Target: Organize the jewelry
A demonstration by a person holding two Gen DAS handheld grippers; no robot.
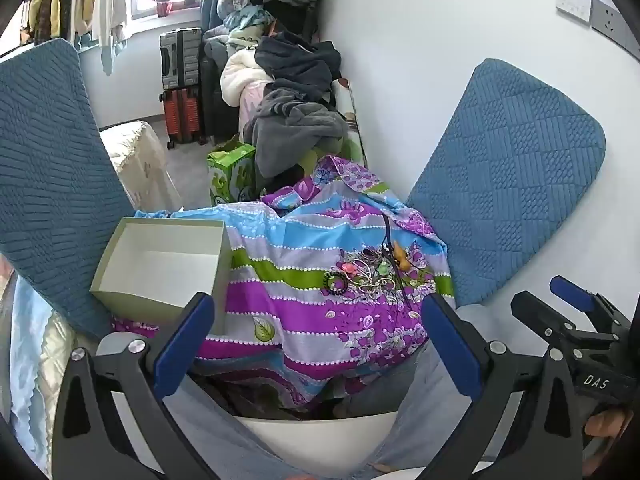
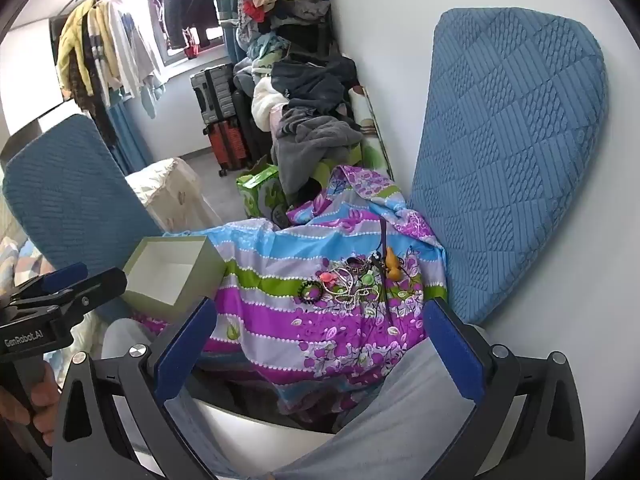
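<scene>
Hovering with jaws apart and empty, left gripper (image 1: 316, 340) and right gripper (image 2: 320, 340) face the jewelry pile (image 2: 352, 280); the box (image 1: 160, 264) beside it is empty, presumably to receive pieces.

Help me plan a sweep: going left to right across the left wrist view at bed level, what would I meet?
Left blue cushion → open empty box → black bead bracelet → tangled jewelry pile → orange pendant → right blue cushion, the middle four lying on the floral cloth.
</scene>
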